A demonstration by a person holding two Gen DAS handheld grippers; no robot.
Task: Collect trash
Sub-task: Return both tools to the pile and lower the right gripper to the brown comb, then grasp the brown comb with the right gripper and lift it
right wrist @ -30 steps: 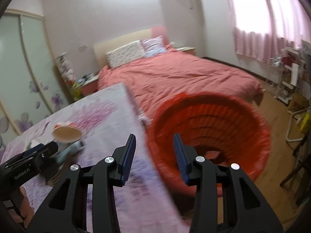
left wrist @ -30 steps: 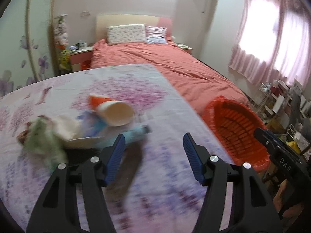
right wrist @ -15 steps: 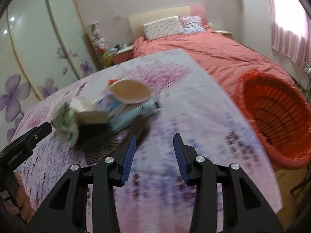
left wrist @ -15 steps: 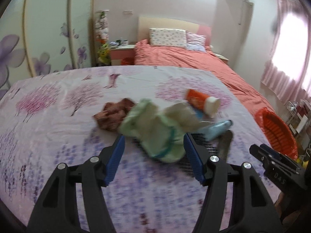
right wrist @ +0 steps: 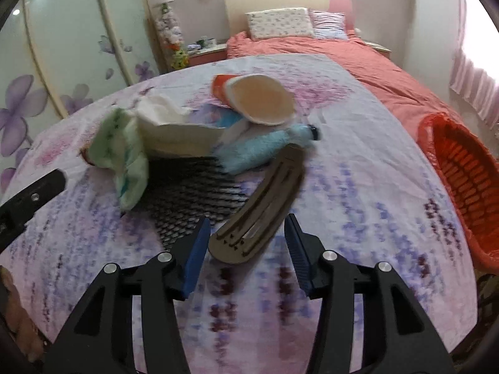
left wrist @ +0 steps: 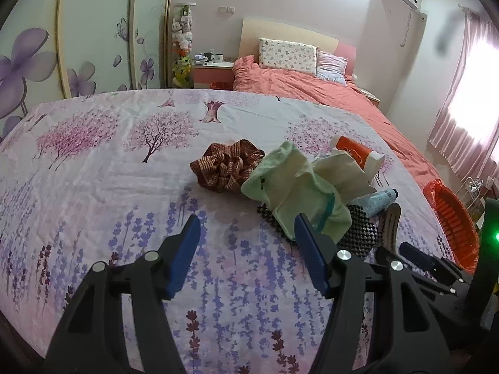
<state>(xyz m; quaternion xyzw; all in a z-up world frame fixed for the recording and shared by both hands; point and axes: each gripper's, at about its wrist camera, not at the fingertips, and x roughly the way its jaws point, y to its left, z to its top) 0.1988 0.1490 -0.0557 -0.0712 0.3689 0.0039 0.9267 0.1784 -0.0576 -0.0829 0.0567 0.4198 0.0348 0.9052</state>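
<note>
A heap of items lies on the flowered bedsheet [left wrist: 124, 193]: a brown checked scrunchie [left wrist: 226, 165], a pale green cloth [left wrist: 296, 193], a crumpled white tissue [left wrist: 341, 171], an orange paper cup [right wrist: 259, 98], a light blue tube [right wrist: 265, 149], a black mesh mat [right wrist: 190, 193] and a brown slotted strip [right wrist: 265, 205]. My left gripper [left wrist: 246, 233] stands open just short of the green cloth, nothing between its fingers. The jaws of my right gripper [right wrist: 244, 237] are opening; the near end of the brown strip lies between them, and the pads stand apart from it.
An orange-red basket [right wrist: 467, 180] sits off the sheet's right edge, beside the pink bed [left wrist: 312, 87]. The right gripper's body [left wrist: 436, 268] shows low at the right in the left wrist view. A wardrobe with purple flowers [left wrist: 46, 62] stands at the left.
Both grippers swung left, away from the basket and toward the heap. The right gripper has come down over the brown strip and its jaws are wider.
</note>
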